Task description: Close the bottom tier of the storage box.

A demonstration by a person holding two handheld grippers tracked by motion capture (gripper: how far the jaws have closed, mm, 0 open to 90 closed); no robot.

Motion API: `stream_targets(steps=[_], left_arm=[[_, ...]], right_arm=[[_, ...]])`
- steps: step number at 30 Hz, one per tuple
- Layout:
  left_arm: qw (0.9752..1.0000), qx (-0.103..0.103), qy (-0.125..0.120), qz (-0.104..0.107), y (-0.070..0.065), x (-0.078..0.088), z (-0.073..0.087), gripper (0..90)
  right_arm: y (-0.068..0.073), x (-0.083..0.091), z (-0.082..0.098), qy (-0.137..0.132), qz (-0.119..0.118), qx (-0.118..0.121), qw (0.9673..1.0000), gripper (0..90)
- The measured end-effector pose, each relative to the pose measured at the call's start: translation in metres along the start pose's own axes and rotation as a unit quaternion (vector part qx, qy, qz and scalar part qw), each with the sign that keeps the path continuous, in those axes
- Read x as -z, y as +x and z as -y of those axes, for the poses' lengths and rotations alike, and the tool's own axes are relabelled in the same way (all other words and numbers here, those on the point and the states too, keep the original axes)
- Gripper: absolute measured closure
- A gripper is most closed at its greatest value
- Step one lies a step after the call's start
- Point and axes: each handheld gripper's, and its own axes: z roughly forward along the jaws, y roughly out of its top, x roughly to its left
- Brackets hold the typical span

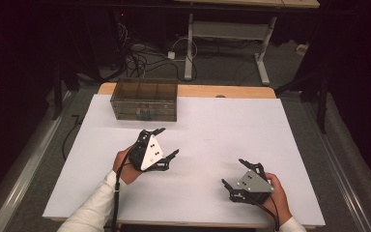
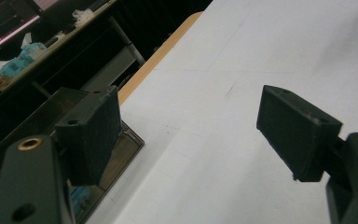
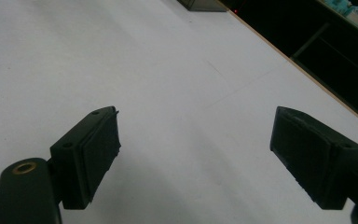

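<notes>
A clear, smoky plastic box [image 1: 144, 100] with inner compartments stands at the back left of the white table [image 1: 232, 125]; something bluish lies low inside it. My left gripper [image 1: 166, 142] is held a little in front of the box, open, with nothing between its jaws. In the left gripper view the open gripper [image 2: 186, 135] points past the box's corner [image 2: 126, 140] at the left. My right gripper [image 1: 234, 172] rests low near the front right of the table, open and empty. Its own view shows the open gripper [image 3: 193, 154] over bare white surface.
The wooden table edge [image 1: 222, 90] shows behind the white sheet. Beyond it are a desk frame [image 1: 227, 34] and floor cables [image 1: 140, 58]. A shelf with blue packets [image 2: 23, 56] stands in the dark background.
</notes>
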Motion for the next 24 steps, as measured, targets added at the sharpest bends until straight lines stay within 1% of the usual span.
stream_targets(steps=[8,9,12,17,19,24], left_arm=[[0.9999,-0.006,0.007,0.005,-0.006,0.002,0.006,21.0],[0.9999,-0.004,0.008,0.008,-0.006,0.002,0.007,21.0],[0.9999,-0.005,0.01,0.008,-0.008,0.003,0.009,21.0],[0.9999,-0.004,0.013,0.008,-0.008,0.004,0.013,21.0],[0.9998,-0.007,0.016,0.007,-0.008,0.005,0.014,21.0],[0.9998,-0.004,0.018,0.008,-0.008,0.008,0.017,21.0]], right_arm=[[0.0,0.0,0.0,0.0,0.001,-0.001,1.0,16.6],[0.0,0.0,0.0,0.0,0.001,0.0,1.0,16.6],[0.0,0.0,0.0,0.0,0.001,0.0,1.0,16.6],[0.001,0.0,-0.001,0.001,0.001,0.001,1.0,16.6],[0.001,0.0,-0.001,0.001,0.001,0.002,1.0,16.6],[0.001,0.0,-0.001,0.001,0.001,0.001,1.0,16.6]])
